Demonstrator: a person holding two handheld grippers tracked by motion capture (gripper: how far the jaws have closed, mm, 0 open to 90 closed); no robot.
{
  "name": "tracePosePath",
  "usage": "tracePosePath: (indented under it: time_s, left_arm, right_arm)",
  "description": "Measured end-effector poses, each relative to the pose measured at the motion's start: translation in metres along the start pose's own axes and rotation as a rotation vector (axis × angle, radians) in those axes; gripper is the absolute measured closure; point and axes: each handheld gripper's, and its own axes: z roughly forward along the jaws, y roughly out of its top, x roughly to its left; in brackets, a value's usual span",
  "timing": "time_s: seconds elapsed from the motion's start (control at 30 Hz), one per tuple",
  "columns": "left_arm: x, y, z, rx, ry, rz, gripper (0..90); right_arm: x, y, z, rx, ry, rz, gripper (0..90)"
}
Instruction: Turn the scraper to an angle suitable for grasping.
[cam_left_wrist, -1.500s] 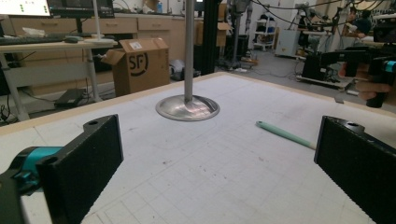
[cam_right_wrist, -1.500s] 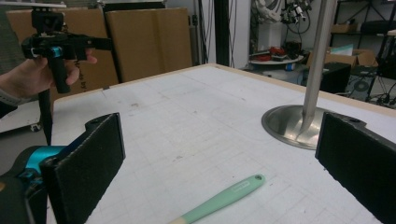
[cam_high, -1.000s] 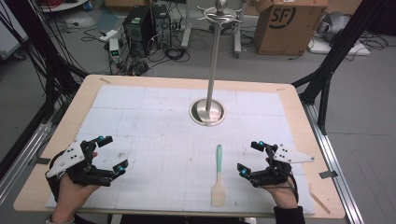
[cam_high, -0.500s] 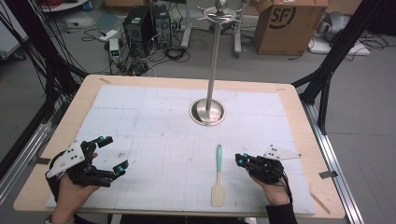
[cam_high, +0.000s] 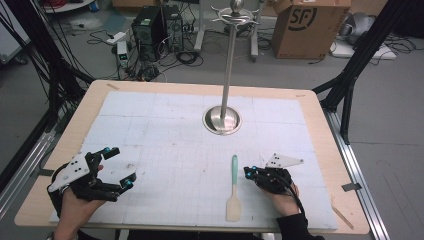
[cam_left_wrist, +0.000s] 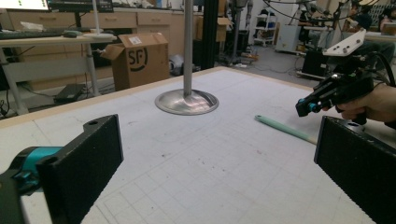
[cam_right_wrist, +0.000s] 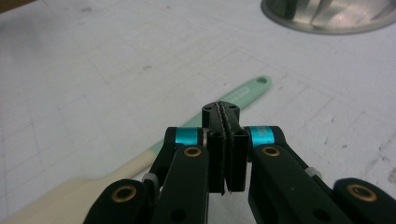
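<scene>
Near the stand (cam_high: 222, 119), on its near side in the high view, the spatula (cam_high: 233, 186) lay flat on the mat (cam_high: 165, 135), its green handle pointing toward the stand's base. Your right gripper (cam_high: 248, 171) sat just right of that handle, jaws pressed together with nothing between them, having just closed. Your left gripper (cam_high: 120, 167) rested well left of the stand, jaws spread wide and empty.

In the left gripper view, your two black pads (cam_left_wrist: 84, 163) stood far apart, the stand's base (cam_left_wrist: 187, 101) beyond them; the spatula's handle (cam_left_wrist: 285, 129) lay right of the base, with your right gripper (cam_left_wrist: 303, 107) above it.

In the right gripper view, your jaws met tip to tip, empty. The spatula (cam_right_wrist: 154, 154) ran under them, apparently not touched, its handle end toward the stand's base (cam_right_wrist: 327, 16).
</scene>
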Motion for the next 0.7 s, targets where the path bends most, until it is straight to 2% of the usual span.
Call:
tracePosePath:
  time_s: [0.3, 0.57, 0.7]
  left_arm:
    - [-0.002, -0.002, 0.003, 0.014, -0.005, 0.003, 1.7]
    - [-0.003, -0.002, 0.003, 0.017, -0.001, 0.005, 1.8]
    - [-0.003, -0.003, 0.002, 0.021, 0.007, 0.008, 1.8]
  right_arm:
    - [-0.001, 0.006, 0.012, 0.081, -0.038, 0.011, 89.3]
    - [-0.007, 0.011, 0.02, 0.1, -0.065, 0.01, 89.3]
    - [-0.008, 0.014, 0.027, 0.149, -0.082, -0.004, 89.4]
